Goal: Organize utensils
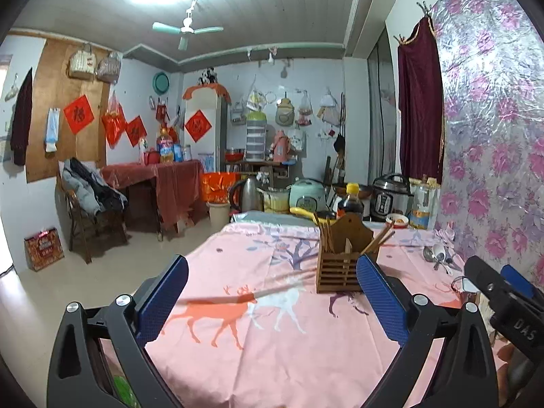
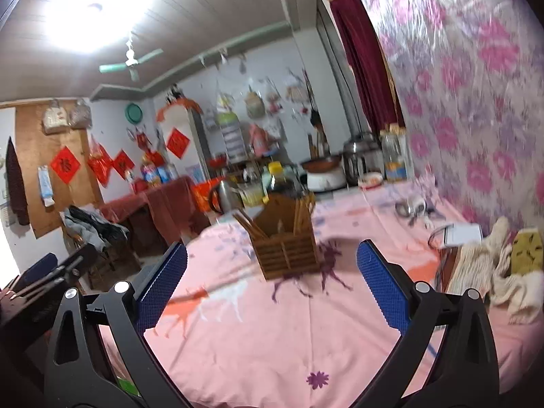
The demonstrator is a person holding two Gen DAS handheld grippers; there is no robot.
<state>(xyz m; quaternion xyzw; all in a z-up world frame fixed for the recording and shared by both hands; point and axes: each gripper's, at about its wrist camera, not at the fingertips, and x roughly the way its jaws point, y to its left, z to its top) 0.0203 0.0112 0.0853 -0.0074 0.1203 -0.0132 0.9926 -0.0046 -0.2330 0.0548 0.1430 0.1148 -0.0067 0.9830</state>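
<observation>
A slatted wooden utensil holder (image 1: 341,265) stands on the pink deer-print tablecloth (image 1: 272,340) with several chopsticks (image 1: 327,234) upright in it. A blurred pair of chopsticks (image 1: 258,290) lies on the cloth in front of the holder. My left gripper (image 1: 272,265) hovers over that pair, open, with nothing between its blue pads (image 1: 163,292). Metal spoons (image 1: 438,256) lie to the right by the wall. In the right wrist view my right gripper (image 2: 272,255) is open and empty, facing the holder (image 2: 289,248). The spoons (image 2: 413,209) lie beyond it on the right.
Bottles, a rice cooker (image 1: 307,197) and a pressure cooker (image 1: 389,193) crowd the table's far end. Folded cloths (image 2: 493,272) and a white box (image 2: 462,234) lie at the right. The floral-covered wall (image 1: 493,136) runs along the table's right side. The left gripper (image 2: 63,261) shows at the left edge.
</observation>
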